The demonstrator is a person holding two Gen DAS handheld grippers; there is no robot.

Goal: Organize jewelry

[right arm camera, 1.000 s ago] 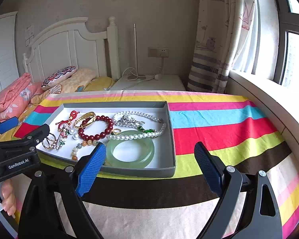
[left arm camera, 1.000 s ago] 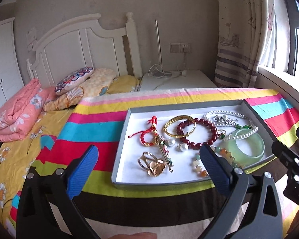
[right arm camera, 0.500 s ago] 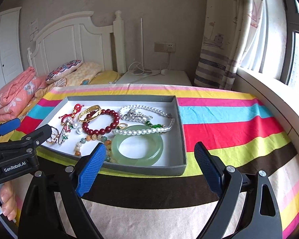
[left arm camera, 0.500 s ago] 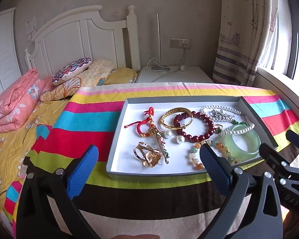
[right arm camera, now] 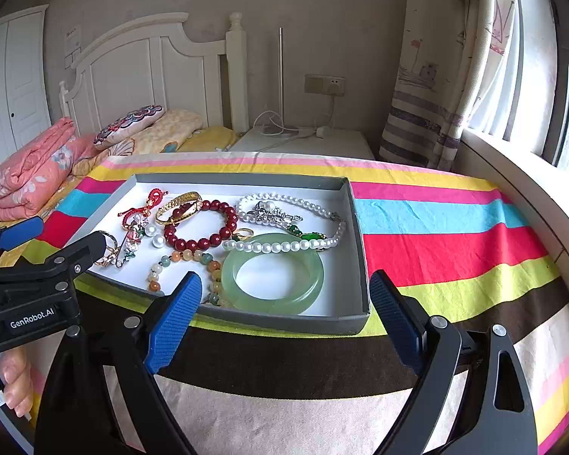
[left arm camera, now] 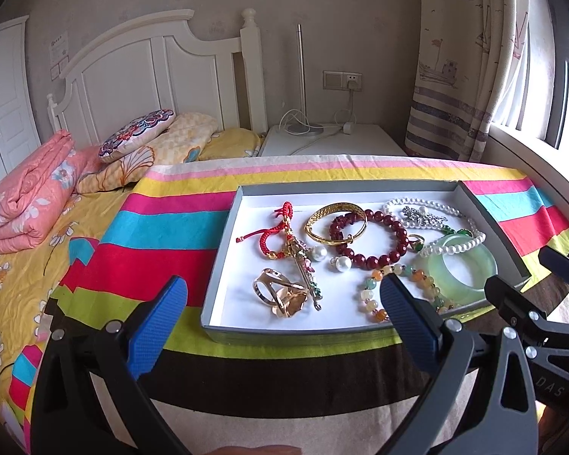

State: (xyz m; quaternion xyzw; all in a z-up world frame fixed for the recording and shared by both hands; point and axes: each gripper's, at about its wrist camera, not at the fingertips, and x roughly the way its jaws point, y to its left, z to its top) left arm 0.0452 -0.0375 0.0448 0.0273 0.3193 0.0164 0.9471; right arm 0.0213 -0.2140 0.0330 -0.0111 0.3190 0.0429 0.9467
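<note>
Nearest the cameras, two claws hover over the near edge of the striped cloth (right arm camera: 455, 250) that covers the desk. The left claw (left arm camera: 282, 305) has its two blue-padded fingers spread wide and holds nothing; the near-left corner of the tray shows between them. The right claw (right arm camera: 284, 303) is likewise spread wide and empty, framing the near-right part of the tray. In the right wrist view, a hand (right arm camera: 17, 383) grips the left tool at the lower left.

Just beyond the claws, one grey tray (right arm camera: 356, 227) with a white floor sits on the cloth, and all the jewelry lies inside it. Closest to the front are one pale green bangle (right arm camera: 272, 273), one strand of mixed orange, green and cream beads (left arm camera: 394, 284) and one chunky gold ring (left arm camera: 280, 292). Behind them lie two loose pearl earrings (left arm camera: 343, 263), one long jewelled pin (left arm camera: 305, 269), one dark red bead bracelet (right arm camera: 201, 229) and one small gold ring with a green stone (left arm camera: 416, 242). Farther back are one red cord bracelet (left arm camera: 278, 227), one gold bangle (left arm camera: 335, 222) that overlaps the red beads, one silver brooch (right arm camera: 273, 214) and one white pearl necklace (right arm camera: 284, 244) that drapes over the green bangle's far rim.

Beyond the desk stand one white nightstand (left arm camera: 334, 144) and one bed with a white headboard (left arm camera: 151, 72), carrying one folded pink quilt (left arm camera: 26, 201).
</note>
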